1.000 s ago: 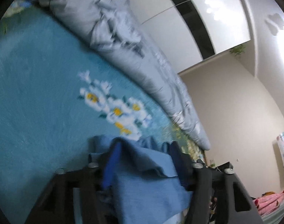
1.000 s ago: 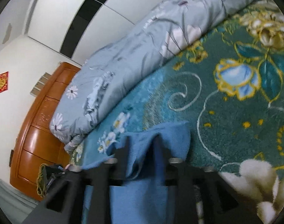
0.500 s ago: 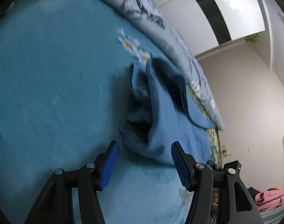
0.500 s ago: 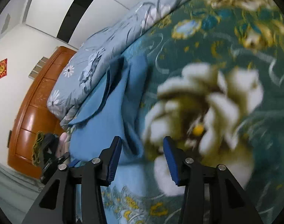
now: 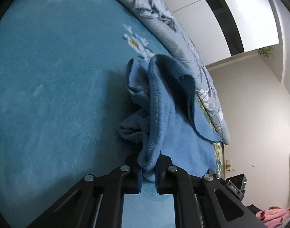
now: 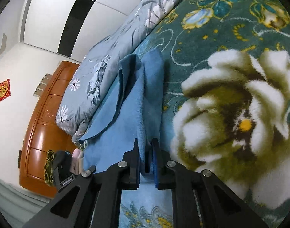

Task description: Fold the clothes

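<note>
Here my two tongs each pinch one edge of the single blue garment [image 5: 183,133], which lies bunched on the bed's floral blanket [image 5: 49,95]. My left tongs [image 5: 147,172] are clamped on a ribbed fold at the garment's near end; my right tongs [image 6: 146,163] are closed on the cloth [image 6: 133,114] at its opposite end. One flap of it curls upward toward the one grey flowered quilt [image 6: 110,60] rolled along the bed's far side. One wooden headboard [image 6: 40,133] stands past the quilt in the right view, with one red paper square [image 6: 1,90] on the wall.
</note>
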The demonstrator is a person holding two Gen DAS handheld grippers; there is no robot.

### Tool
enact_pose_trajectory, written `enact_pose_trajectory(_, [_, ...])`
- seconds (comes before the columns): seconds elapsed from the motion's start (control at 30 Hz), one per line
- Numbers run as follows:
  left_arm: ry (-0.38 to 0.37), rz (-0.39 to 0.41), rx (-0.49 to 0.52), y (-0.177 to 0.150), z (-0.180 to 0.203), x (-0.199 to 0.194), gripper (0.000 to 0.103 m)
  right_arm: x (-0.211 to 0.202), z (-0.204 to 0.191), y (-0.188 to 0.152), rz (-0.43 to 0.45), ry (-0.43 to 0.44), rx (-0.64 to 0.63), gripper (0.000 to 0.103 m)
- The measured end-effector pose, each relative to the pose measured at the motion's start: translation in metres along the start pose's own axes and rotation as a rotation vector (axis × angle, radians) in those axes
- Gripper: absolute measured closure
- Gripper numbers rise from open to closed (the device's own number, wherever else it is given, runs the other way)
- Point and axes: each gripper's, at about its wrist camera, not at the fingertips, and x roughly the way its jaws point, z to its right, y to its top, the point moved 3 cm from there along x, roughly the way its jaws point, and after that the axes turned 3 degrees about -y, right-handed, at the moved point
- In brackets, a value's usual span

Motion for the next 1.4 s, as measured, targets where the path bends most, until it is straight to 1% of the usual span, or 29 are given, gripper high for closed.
enact_pose_trajectory(0.07, [-0.001, 0.006, 0.027, -0.005, 0.007, -0.014, 0.094, -0.010, -0.008, -0.004, 0.005, 0.014, -0.023, 0.093])
enact_pose_trajectory(0.13, [-0.007, 0.007, 0.057, -0.018, 0.013, -0.030, 0.095, -0.024, -0.017, -0.014, 0.007, 0.032, -0.059, 0.093])
enact_pose_trajectory(0.27, [-0.002, -0.032, 0.118, -0.057, 0.013, -0.060, 0.094, -0.054, -0.024, -0.052, -0.007, 0.070, -0.112, 0.093])
enact_pose_trajectory(0.33, [0.011, -0.054, 0.128, -0.070, 0.005, -0.065, 0.094, -0.063, -0.018, -0.072, -0.020, 0.074, -0.119, 0.093])
enact_pose_trajectory(0.43, [0.038, -0.078, 0.118, -0.080, -0.014, -0.063, 0.094, -0.059, -0.005, -0.092, -0.047, 0.040, -0.118, 0.093])
enact_pose_trajectory(0.53, [0.046, -0.086, 0.110, -0.081, -0.021, -0.056, 0.093, -0.046, 0.011, -0.098, -0.069, 0.017, -0.065, 0.093])
enact_pose_trajectory(0.63, [0.053, -0.086, 0.138, -0.081, -0.023, -0.056, 0.088, -0.041, 0.015, -0.097, -0.078, 0.021, -0.054, 0.092])
enact_pose_trajectory(0.7, [0.076, -0.079, 0.176, -0.084, -0.021, -0.064, 0.075, -0.042, 0.012, -0.096, -0.081, 0.015, -0.074, 0.089])
enact_pose_trajectory(0.73, [0.098, -0.068, 0.201, -0.082, -0.020, -0.069, 0.061, -0.044, 0.010, -0.096, -0.082, 0.004, -0.092, 0.087])
enact_pose_trajectory(0.8, [0.136, -0.039, 0.252, -0.075, -0.017, -0.079, 0.049, -0.049, 0.004, -0.094, -0.068, -0.034, -0.144, 0.086])
enact_pose_trajectory(0.83, [0.146, -0.022, 0.269, -0.069, -0.016, -0.084, 0.047, -0.052, 0.001, -0.090, -0.053, -0.051, -0.166, 0.085])
enact_pose_trajectory(0.93, [0.187, 0.024, 0.305, -0.041, -0.009, -0.086, 0.047, -0.057, -0.008, -0.071, -0.003, -0.095, -0.217, 0.084])
enact_pose_trajectory(1.0, [0.217, 0.028, 0.353, -0.022, 0.002, -0.074, 0.047, -0.052, -0.019, -0.051, 0.024, -0.106, -0.234, 0.084])
enact_pose_trajectory(1.1, [0.288, 0.004, 0.479, -0.004, 0.022, -0.048, 0.047, -0.036, -0.040, -0.020, 0.048, -0.112, -0.278, 0.083])
enact_pose_trajectory(1.17, [0.348, -0.013, 0.578, 0.001, 0.032, -0.028, 0.047, -0.021, -0.051, -0.002, 0.048, -0.133, -0.305, 0.082])
enact_pose_trajectory(1.23, [0.397, -0.031, 0.635, 0.006, 0.032, -0.012, 0.047, -0.008, -0.053, 0.012, 0.043, -0.179, -0.326, 0.078])
enact_pose_trajectory(1.27, [0.421, -0.040, 0.662, 0.009, 0.031, -0.004, 0.047, 0.000, -0.052, 0.018, 0.032, -0.204, -0.330, 0.078])
enact_pose_trajectory(1.33, [0.443, -0.042, 0.679, 0.014, 0.026, 0.003, 0.047, 0.012, -0.049, 0.025, 0.009, -0.231, -0.328, 0.078])
enact_pose_trajectory(1.4, [0.437, -0.034, 0.679, 0.018, 0.021, 0.007, 0.052, 0.021, -0.045, 0.027, -0.018, -0.236, -0.332, 0.078])
